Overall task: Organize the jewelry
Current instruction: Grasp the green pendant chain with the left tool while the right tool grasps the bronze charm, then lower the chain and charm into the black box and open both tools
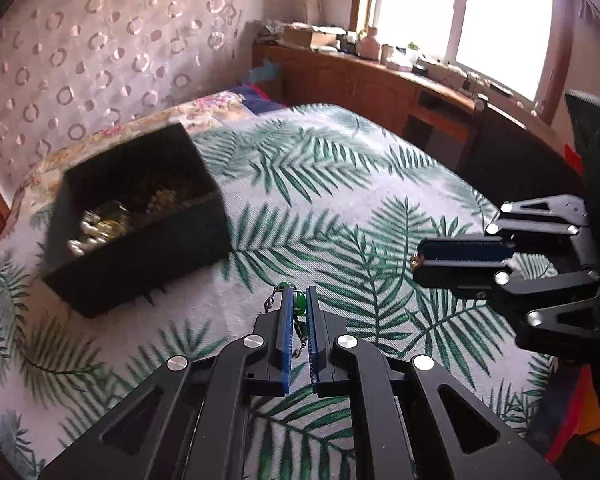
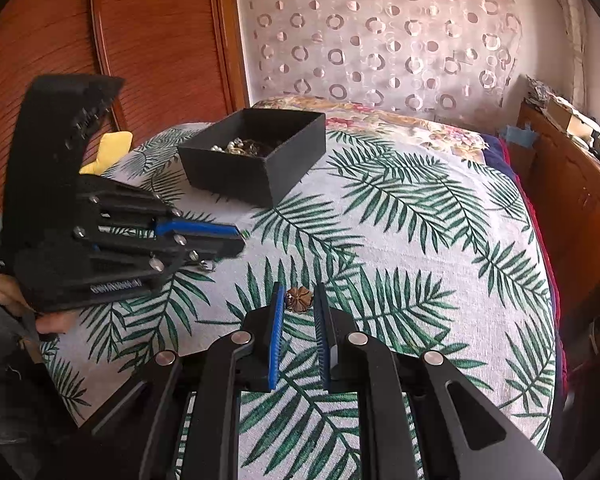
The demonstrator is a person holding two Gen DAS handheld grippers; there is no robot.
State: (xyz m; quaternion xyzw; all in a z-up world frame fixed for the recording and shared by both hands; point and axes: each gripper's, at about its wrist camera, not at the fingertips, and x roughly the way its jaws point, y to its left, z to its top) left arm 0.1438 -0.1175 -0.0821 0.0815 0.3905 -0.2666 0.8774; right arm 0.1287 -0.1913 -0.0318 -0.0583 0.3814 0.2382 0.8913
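Note:
A black open box [image 1: 140, 216] holding pearls and gold pieces sits on the palm-leaf bedspread; the right wrist view shows the box [image 2: 256, 152] at the far middle. My left gripper [image 1: 299, 290] is shut on a green bead piece [image 1: 299, 307] with a thin chain [image 1: 270, 300] dangling from it. In the right wrist view the left gripper [image 2: 242, 240] hovers left of centre, near the box. My right gripper [image 2: 299, 288] is shut on a small bronze flower-shaped piece [image 2: 299, 300]. It shows as a gold speck at the right gripper [image 1: 416, 260] tips in the left wrist view.
The bedspread [image 2: 400, 220] covers a bed with a floral blanket [image 2: 380, 120] at its far end. A wooden cabinet [image 1: 360, 80] with clutter runs under the window. A yellow cloth [image 2: 112, 148] lies by the wooden wardrobe door [image 2: 140, 40]. A person's hand [image 2: 52, 322] holds the left gripper.

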